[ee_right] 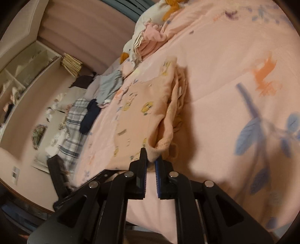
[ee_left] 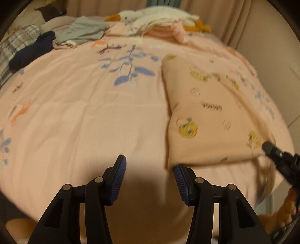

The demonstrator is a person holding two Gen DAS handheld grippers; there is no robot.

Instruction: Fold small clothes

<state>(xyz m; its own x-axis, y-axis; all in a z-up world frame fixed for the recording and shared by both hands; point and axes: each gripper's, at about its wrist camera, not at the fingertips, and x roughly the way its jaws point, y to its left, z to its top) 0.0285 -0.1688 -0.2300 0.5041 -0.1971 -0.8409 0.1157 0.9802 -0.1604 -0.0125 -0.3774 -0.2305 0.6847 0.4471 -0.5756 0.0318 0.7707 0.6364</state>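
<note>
A peach garment [ee_left: 206,116] printed with yellow cartoon birds lies folded on the right part of the pink floral bedspread [ee_left: 84,116]. My left gripper [ee_left: 149,162] hovers open just before the garment's near-left corner, nothing between its blue pads; its right fingertip [ee_left: 177,169] is at that corner. In the right wrist view the peach garment [ee_right: 142,105] stretches away, its layered edge bunched up. My right gripper [ee_right: 151,155] stands nearly closed with the garment's near corner pinched between its tips. That right gripper [ee_left: 270,148] also shows at the garment's near-right corner.
At the far end of the bed lie a grey garment [ee_left: 82,32], a dark navy one [ee_left: 31,50], plaid fabric [ee_left: 16,39], a goose plush toy [ee_left: 142,15] and a pink-and-white folded stack [ee_left: 159,28]. White shelves [ee_right: 24,71] stand beside the bed.
</note>
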